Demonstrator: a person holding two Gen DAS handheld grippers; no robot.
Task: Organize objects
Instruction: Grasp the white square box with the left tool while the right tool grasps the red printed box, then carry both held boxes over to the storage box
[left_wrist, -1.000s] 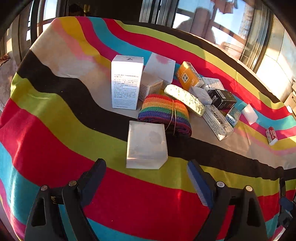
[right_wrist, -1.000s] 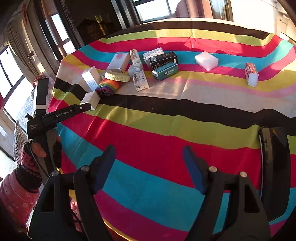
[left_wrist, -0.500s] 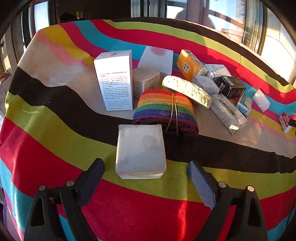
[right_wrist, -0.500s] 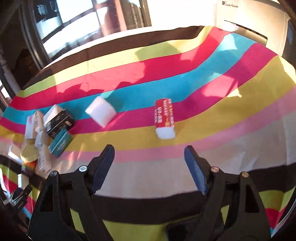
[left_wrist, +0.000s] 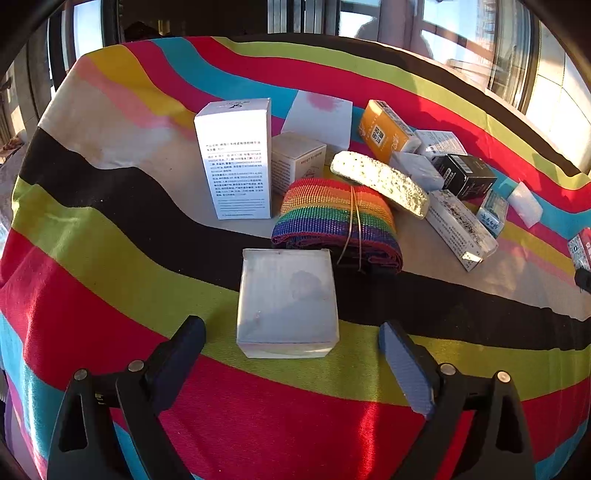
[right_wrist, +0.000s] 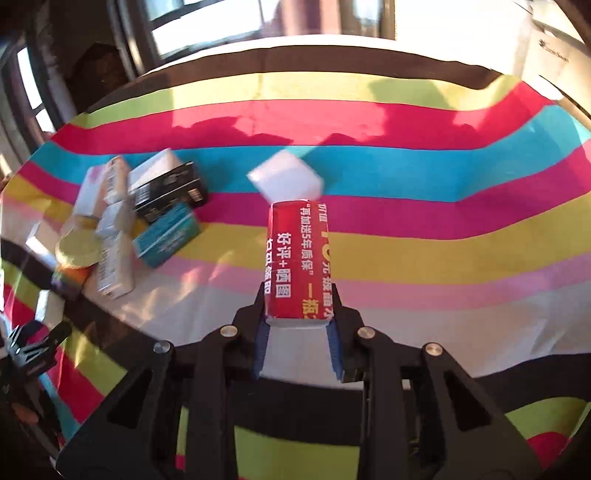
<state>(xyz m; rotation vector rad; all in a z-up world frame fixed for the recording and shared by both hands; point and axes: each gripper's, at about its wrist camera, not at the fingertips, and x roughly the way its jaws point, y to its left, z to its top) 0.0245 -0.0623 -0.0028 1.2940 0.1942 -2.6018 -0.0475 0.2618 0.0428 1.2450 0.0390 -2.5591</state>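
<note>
The right hand-held gripper (right_wrist: 297, 325) has just clamped the red packet (right_wrist: 300, 258) — white-ended, yellow-and-white lettering.

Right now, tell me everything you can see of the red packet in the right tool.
The red packet is a slim rectangular pack in glossy red wrap, printed with white and yellow characters, with a white end facing the camera. The right tool, whose jaws have just been closing, is shut on its near end, one pad on each side. It points away toward a white block on the striped cloth.
</note>
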